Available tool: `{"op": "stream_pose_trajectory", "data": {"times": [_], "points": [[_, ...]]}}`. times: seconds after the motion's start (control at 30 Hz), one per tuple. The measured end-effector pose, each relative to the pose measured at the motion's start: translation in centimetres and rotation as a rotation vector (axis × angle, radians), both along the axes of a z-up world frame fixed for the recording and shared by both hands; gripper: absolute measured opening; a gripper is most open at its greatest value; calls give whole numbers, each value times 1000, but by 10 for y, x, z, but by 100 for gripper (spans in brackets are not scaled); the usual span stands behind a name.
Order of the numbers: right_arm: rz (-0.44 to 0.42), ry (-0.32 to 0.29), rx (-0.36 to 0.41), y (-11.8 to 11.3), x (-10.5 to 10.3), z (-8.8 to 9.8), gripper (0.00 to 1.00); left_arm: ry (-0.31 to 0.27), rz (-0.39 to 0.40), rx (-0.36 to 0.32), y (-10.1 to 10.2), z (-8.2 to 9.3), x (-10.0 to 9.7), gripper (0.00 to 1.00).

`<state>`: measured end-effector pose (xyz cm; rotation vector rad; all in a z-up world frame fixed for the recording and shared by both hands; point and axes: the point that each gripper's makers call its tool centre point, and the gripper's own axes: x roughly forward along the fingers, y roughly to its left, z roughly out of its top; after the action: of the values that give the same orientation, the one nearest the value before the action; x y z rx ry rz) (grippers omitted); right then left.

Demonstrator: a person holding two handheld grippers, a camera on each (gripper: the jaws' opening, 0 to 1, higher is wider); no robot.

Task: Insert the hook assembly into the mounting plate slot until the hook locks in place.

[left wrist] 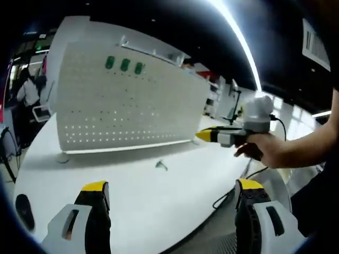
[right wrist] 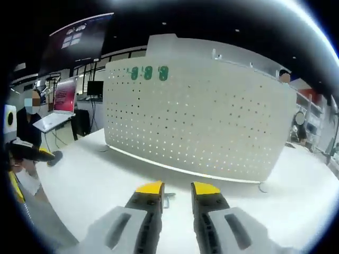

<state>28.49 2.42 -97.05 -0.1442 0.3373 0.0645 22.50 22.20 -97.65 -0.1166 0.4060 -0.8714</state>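
So we're hovering short of the pegboard, nothing gripped yet.
Our left gripper [left wrist: 172, 193] stands wide apart, our right gripper [right wrist: 177, 189] narrowly parted; the hook [left wrist: 161, 165] lies mid-worktop [left wrist: 132, 185] before the upright pegboard [left wrist: 127, 100].

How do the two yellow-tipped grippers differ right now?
The left gripper has its jaws spread wide apart; the right gripper has them close together with a narrow gap. The left one holds nothing, hanging over the white table; the right one points toward a small hook lying there. Both face the white pegboard.
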Motion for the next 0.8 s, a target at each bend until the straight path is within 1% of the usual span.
{"op": "stream_pose_trajectory", "data": {"times": [0.1,0.2,0.37,0.47,0.6,0.67,0.8], "points": [[4,19,-16,2,-10,-7,17,-2,2,-5,0,1,0,100],[3,31,-16,1,-20,-12,17,-12,-13,9,-3,0,-3,100],[3,43,-17,0,-32,-15,17,-16,-23,23,-4,-1,-4,100],[6,49,-19,-1,-36,-17,17,-5,-20,17,-4,-2,-3,100],[6,65,-15,-4,-42,-19,17,9,-17,25,-4,-5,-3,100],[13,72,-15,-5,-43,-20,17,14,-9,33,-3,-6,-1,100],[28,100,-11,-7,-47,-26,17,26,18,23,1,-6,1,100]]}}
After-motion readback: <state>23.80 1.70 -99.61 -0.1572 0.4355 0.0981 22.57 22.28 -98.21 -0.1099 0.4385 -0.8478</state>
